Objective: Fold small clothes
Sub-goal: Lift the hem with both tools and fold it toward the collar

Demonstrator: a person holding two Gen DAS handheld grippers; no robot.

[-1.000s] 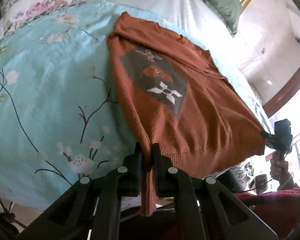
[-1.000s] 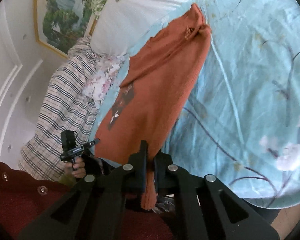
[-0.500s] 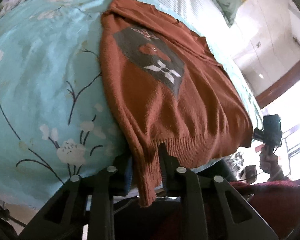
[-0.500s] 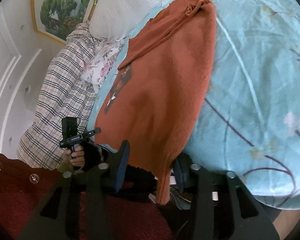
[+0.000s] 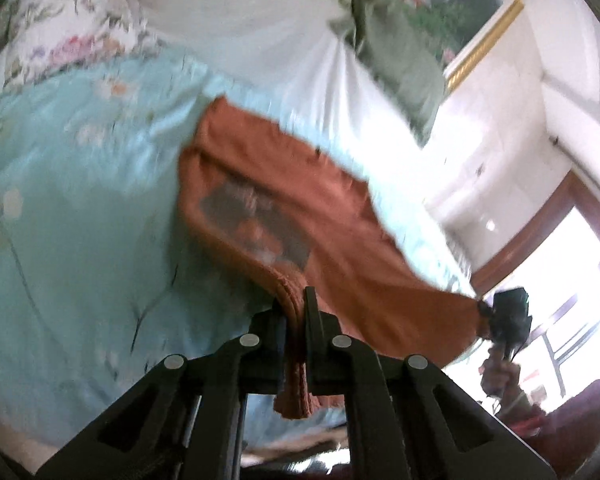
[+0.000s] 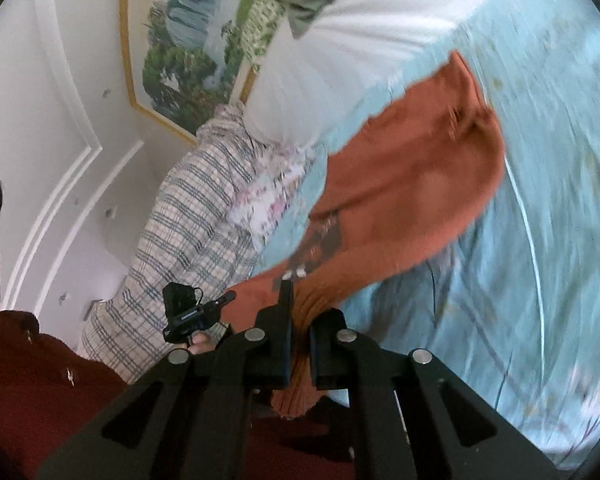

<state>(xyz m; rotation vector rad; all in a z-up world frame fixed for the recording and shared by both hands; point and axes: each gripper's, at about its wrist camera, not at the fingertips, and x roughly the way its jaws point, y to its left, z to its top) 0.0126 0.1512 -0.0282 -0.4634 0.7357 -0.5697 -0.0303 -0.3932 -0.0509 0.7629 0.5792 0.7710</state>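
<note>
A rust-orange knit sweater (image 5: 332, 248) with a grey patch on its front lies on a light blue floral bedspread (image 5: 80, 208). My left gripper (image 5: 296, 312) is shut on one corner of its ribbed hem and lifts it off the bed. My right gripper (image 6: 300, 320) is shut on the other hem corner; the sweater (image 6: 412, 200) stretches away from it toward the pillows. The right gripper also shows in the left wrist view (image 5: 508, 312), the left gripper in the right wrist view (image 6: 196, 312). Both views are motion-blurred.
A white striped pillow (image 5: 260, 40) and a green cloth (image 5: 396, 52) lie at the head of the bed. A plaid cloth (image 6: 188, 216) and a floral pillow (image 6: 272, 200) lie beside the sweater. A framed painting (image 6: 188, 40) hangs on the wall.
Half a second ago both grippers were open around the hem; now both are shut on it again. They have risen and moved toward the pillows, lifting the hem off the bed.
</note>
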